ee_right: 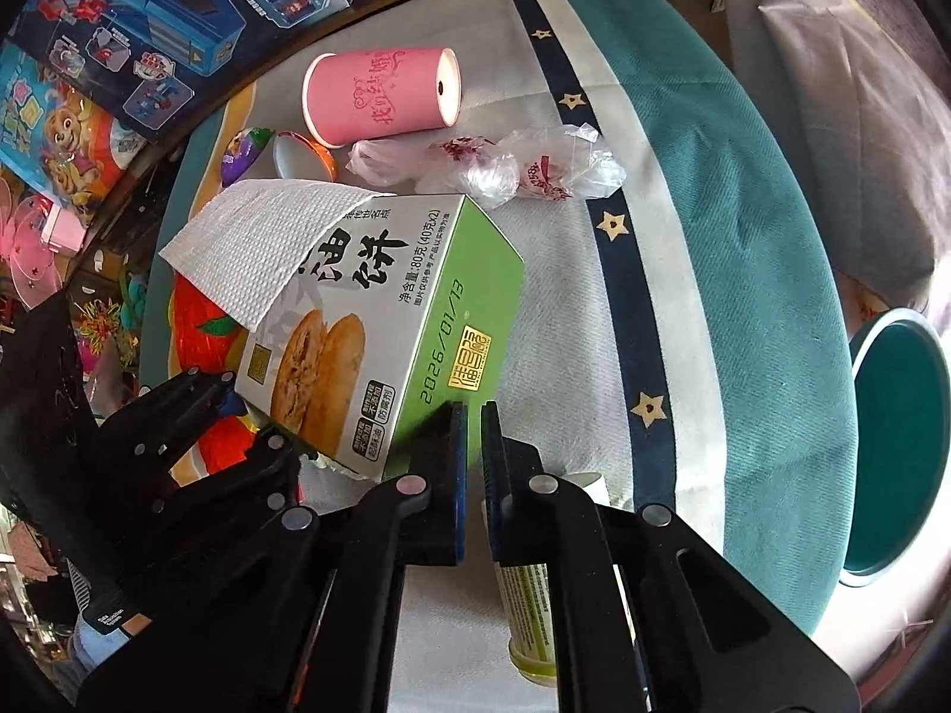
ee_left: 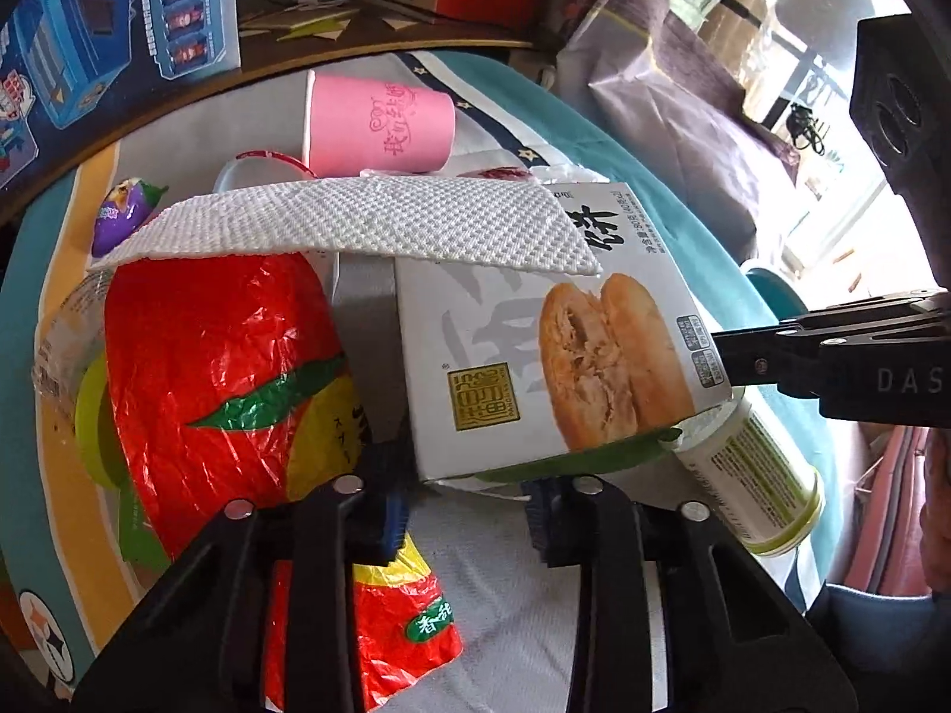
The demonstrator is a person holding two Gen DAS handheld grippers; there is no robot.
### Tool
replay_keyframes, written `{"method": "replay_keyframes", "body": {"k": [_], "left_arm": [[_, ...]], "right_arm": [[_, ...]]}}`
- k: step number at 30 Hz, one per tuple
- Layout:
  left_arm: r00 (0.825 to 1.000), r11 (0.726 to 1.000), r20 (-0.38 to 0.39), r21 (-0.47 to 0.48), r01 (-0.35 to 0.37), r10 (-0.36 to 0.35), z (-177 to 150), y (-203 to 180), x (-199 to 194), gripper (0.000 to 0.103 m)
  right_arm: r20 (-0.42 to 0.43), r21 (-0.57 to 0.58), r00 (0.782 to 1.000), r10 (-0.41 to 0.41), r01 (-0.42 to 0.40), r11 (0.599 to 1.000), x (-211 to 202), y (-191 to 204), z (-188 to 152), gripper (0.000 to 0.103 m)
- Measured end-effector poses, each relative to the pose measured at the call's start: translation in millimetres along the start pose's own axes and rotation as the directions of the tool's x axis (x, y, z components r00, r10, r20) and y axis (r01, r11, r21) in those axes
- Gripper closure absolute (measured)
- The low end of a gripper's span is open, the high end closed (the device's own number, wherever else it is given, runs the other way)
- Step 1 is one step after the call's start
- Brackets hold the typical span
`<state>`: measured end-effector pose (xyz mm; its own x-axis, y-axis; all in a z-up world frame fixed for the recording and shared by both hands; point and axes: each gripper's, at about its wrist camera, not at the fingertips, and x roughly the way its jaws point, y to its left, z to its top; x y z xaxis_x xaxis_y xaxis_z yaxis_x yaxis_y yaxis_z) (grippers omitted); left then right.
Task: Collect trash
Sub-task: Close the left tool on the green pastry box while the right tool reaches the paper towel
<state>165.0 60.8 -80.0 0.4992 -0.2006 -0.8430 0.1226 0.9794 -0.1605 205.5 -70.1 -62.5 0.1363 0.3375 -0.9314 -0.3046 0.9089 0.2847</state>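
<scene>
Right gripper (ee_right: 474, 416) clenched beside the pastry box (ee_right: 380, 321), left gripper (ee_left: 466, 493) grasping that box's near edge, paper towel (ee_left: 356, 220) draped on top, pink cup (ee_left: 374, 125) lying far behind.

A grey-green pastry box (ee_right: 380, 321) lies tilted on the cloth, a white paper towel (ee_right: 261, 243) draped over its far end, a pink cup (ee_right: 380, 96) toppled beyond.

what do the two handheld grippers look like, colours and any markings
Both the left gripper and right gripper are matte black plastic linkages with round silver pivot pins. The fingertips carry blue ribbed pads. Seen from the left wrist, the right gripper's body bears pale lettering starting "DAS".
</scene>
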Motion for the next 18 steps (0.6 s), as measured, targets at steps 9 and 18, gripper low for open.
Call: {"method": "replay_keyframes", "body": {"k": [9, 18], "left_arm": [[0.996, 0.999, 0.076, -0.016, -0.036, 0.037, -5.5, -1.8, -56.2, 0.101], [0.988, 0.995, 0.138, -0.081, -0.063, 0.074, -29.6, 17.8, -110.9, 0.102]], "right_arm": [[0.052, -0.011, 0.998, 0.038, -0.037, 0.999, -35.2, 1.1, -16.0, 0.095], [0.117, -0.051, 0.993, 0.02, -0.014, 0.999, -63.6, 16.9, -30.8, 0.068]]}}
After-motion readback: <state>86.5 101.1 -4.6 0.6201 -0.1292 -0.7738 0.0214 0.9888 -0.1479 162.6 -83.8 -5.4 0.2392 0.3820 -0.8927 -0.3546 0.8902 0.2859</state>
